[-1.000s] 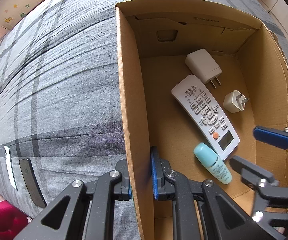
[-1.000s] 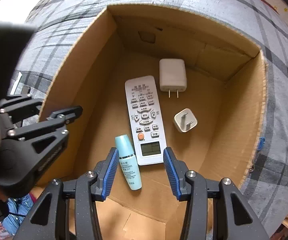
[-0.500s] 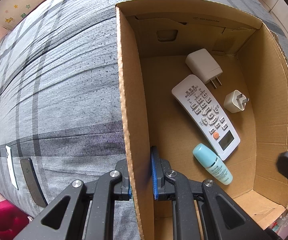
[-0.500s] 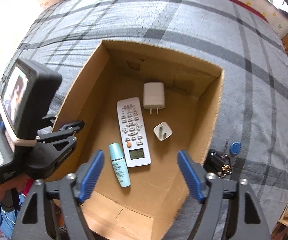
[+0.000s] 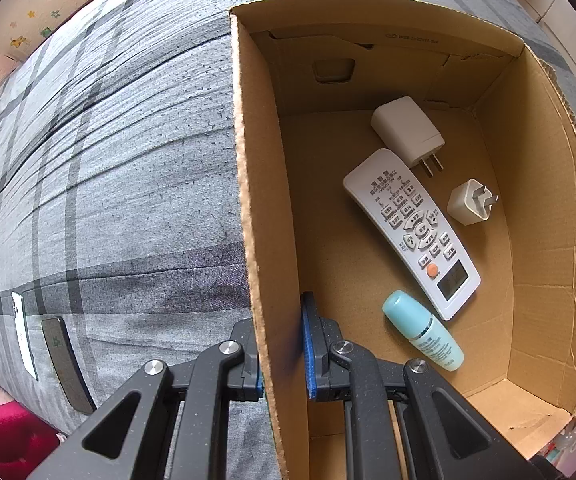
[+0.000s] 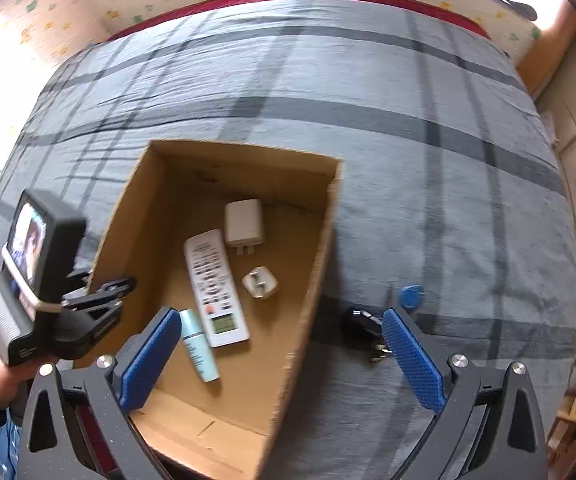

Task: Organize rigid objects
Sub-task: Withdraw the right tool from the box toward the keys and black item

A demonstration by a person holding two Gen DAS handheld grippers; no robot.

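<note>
The left gripper (image 5: 282, 354) is clamped on the left wall of the open brown cardboard box (image 5: 266, 240), one blue pad inside the wall and one outside, pointing straight down; the box sits on a grey plaid bedspread (image 5: 128, 168). The right gripper (image 6: 280, 360) hangs above the box's near right corner with its blue-padded jaws opening wide and nothing between them; its left pad is over the box floor and its right pad over the bedspread outside.

On the box floor lies a long white remote control (image 5: 411, 230), its long axis running from the far wall towards the near right corner, display end nearest; just beside that end lies a small pale-turquoise bottle (image 5: 421, 330), cap towards the left wall, its long axis slanting towards the near right corner. A white rectangular charger (image 5: 405, 130) lies by the remote's far end, prongs pointing towards the near wall; a smaller white plug adapter (image 5: 467, 202) sits close to the right of the remote, clear of it, prongs towards the right wall.

Outside the right wall, a black key bunch (image 6: 361, 326) with a blue tag (image 6: 411, 295) rests on the bedspread; two slim phones (image 5: 62, 360) lie near the bedspread's near left edge.
</note>
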